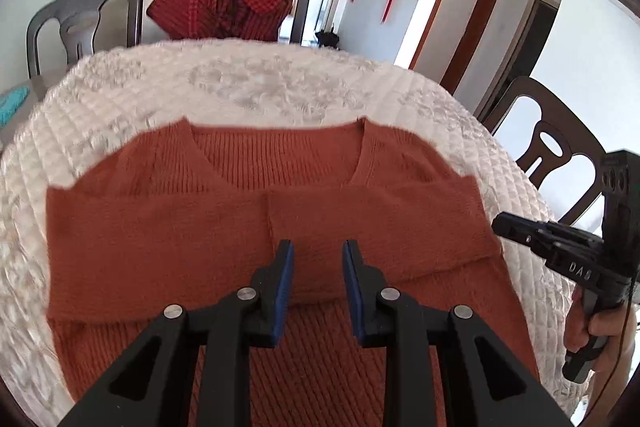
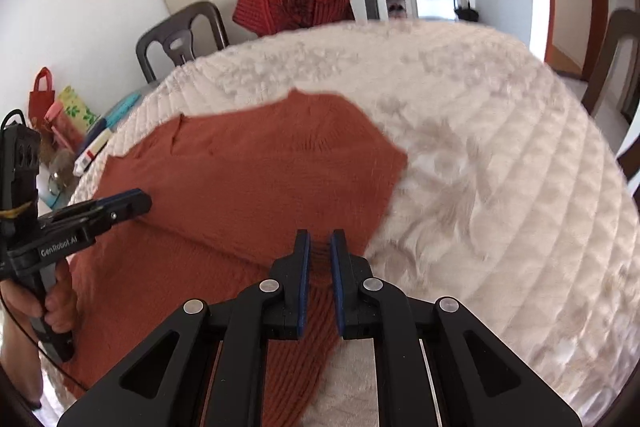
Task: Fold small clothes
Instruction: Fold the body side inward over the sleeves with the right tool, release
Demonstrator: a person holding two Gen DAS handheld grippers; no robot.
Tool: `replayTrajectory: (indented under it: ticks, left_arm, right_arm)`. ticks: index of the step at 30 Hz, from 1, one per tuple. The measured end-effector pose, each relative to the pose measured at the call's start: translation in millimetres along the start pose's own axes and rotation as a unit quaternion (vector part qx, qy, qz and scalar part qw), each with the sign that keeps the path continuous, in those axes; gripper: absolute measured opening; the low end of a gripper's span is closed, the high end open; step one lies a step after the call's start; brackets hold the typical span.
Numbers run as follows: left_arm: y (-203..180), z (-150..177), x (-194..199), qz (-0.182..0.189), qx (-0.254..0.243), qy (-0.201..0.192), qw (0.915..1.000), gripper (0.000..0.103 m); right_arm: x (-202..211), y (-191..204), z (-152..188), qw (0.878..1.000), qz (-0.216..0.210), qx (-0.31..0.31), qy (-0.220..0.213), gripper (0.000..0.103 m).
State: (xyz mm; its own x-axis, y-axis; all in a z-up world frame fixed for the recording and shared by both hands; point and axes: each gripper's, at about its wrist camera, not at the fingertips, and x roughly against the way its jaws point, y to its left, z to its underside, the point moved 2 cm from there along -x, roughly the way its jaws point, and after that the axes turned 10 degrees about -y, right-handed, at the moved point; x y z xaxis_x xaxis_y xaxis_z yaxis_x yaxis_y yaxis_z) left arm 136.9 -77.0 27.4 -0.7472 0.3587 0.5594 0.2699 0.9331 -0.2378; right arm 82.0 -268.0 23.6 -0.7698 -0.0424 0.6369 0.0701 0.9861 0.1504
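A rust-orange knit sweater (image 1: 224,227) lies flat on the white quilted table cover (image 1: 248,87), neck away from me, both sleeves folded across the chest. My left gripper (image 1: 318,251) hovers open above the folded sleeves, holding nothing. The sweater also shows in the right wrist view (image 2: 256,179). My right gripper (image 2: 319,241) is over the sweater's right edge with its jaws a narrow gap apart and nothing between them. The right gripper shows at the right in the left wrist view (image 1: 508,221), off the sweater. The left gripper shows at the left in the right wrist view (image 2: 138,201).
A red checked garment (image 1: 228,3) hangs over a chair at the far side. Dark chairs stand at the far left (image 1: 84,19) and right (image 1: 552,143). Bags and small items (image 2: 68,115) crowd the table's left end. The cover (image 2: 500,167) is bare right of the sweater.
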Motion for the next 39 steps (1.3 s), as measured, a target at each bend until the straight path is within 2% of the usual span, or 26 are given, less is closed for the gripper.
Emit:
replayTrajectory:
  ticks: [4,7,9,14,19,22,24,30,37,39]
  left_arm:
    - [1.5,-14.8,-18.1,-0.010,0.008,-0.001,0.9999,0.027]
    - [7.2,-14.4,-42.4,-0.028,0.010,0.021,0.9993,0.027]
    - [7.5,-12.3,-45.2,-0.033,0.006,0.019,0.9993,0.027]
    - [0.0,-8.7,-17.8,-0.036,-0.007,0.011,0.9993,0.027]
    - [-1.8,2.2,2.5,-0.060,-0.025,0.001,0.9979,0.027]
    - [7.9,11.1,-8.1,-0.080,-0.020,0.022,0.9964,0.027]
    - [10.2,12.5,-8.6,-0.078,-0.016,0.018,0.9967,0.028]
    - [9.6,12.6,3.4,-0.085,-0.020,0.013,0.9961,0.028]
    - [27.3,17.0,33.7,-0.117,-0.018,-0.004,0.9929,0.028]
    - [33.5,19.9,42.7,-0.127,-0.017,-0.007,0.9917,0.032]
  right_arm:
    - [-7.7,-5.2,-19.9,1.000,0.008,-0.011,-0.016,0.010]
    - [-31.9,-19.7,-26.1,0.999,0.025,-0.032,-0.002,0.010]
    - [-48.3,-29.7,-23.3,0.999,0.029,-0.044,0.015,0.010]
    - [-28.6,-21.8,-23.0,0.999,0.027,-0.033,0.006,0.010]
    - [-1.2,1.8,-9.0,1.000,-0.003,-0.008,-0.002,0.011]
    - [-3.4,9.8,3.4,1.000,0.000,0.016,0.007,0.011]
    - [-12.7,7.2,11.8,0.999,0.010,0.020,0.023,0.011]
    - [-5.8,8.3,10.2,1.000,0.013,0.017,0.017,0.011]
    - [11.4,9.4,15.5,1.000,0.009,0.007,0.007,0.021]
    - [14.9,10.9,17.0,1.000,0.005,0.003,0.008,0.022]
